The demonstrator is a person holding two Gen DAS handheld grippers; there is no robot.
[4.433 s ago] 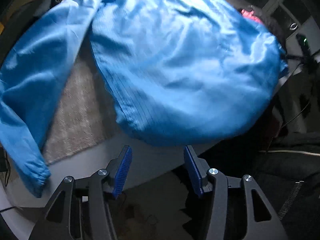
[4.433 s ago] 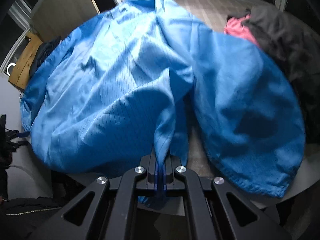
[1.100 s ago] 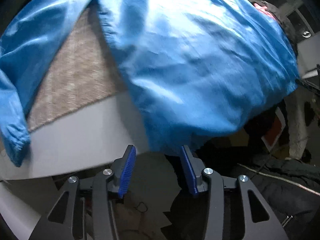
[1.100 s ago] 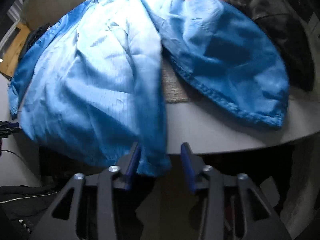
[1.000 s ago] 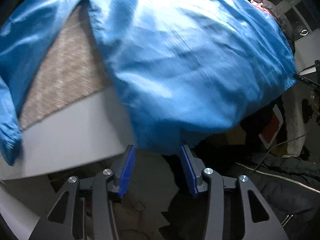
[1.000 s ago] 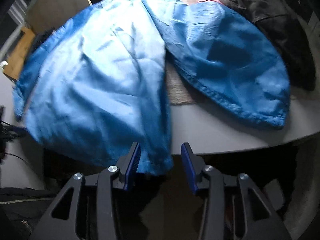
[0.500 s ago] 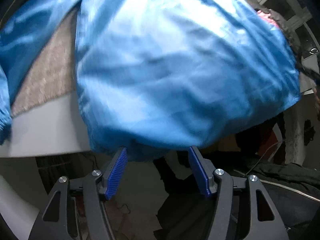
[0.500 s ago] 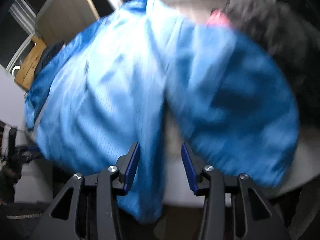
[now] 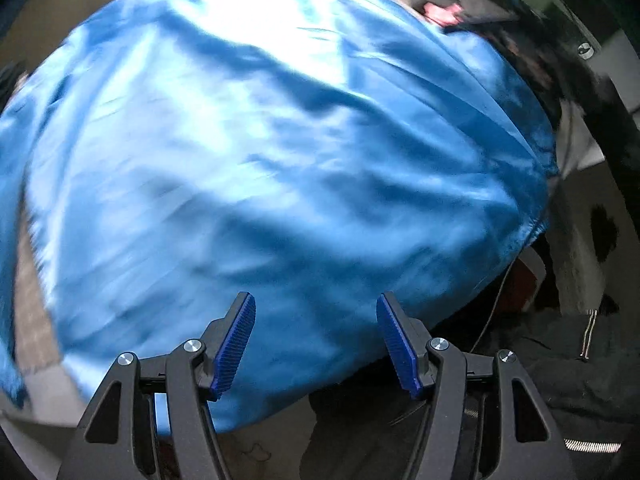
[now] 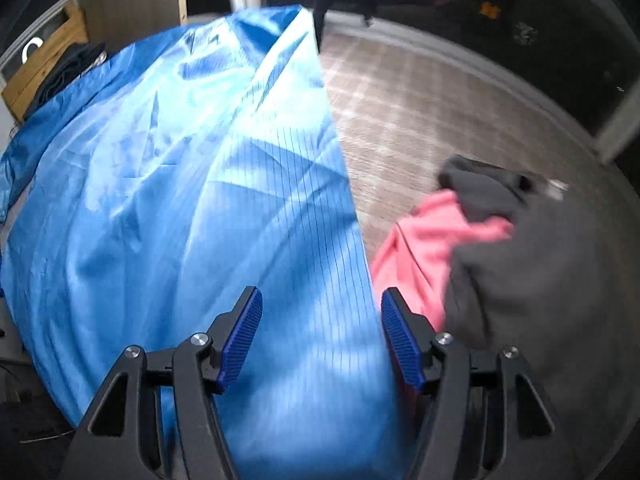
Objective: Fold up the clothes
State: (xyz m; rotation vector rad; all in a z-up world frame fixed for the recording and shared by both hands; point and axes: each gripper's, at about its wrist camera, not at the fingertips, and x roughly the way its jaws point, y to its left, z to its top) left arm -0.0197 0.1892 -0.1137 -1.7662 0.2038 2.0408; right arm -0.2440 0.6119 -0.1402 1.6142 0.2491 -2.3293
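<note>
Spread right gripper point(image 10: 322, 340), blue jacket point(image 10: 192, 200), pink garment point(image 10: 424, 244)

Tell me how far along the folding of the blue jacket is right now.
Early. The blue jacket lies spread over the table, not yet a compact fold. In hand: nothing, since the left gripper and right gripper both hang open over its fabric. Left: the folds themselves, plus the pink garment and dark grey garment heaped beside it.
</note>
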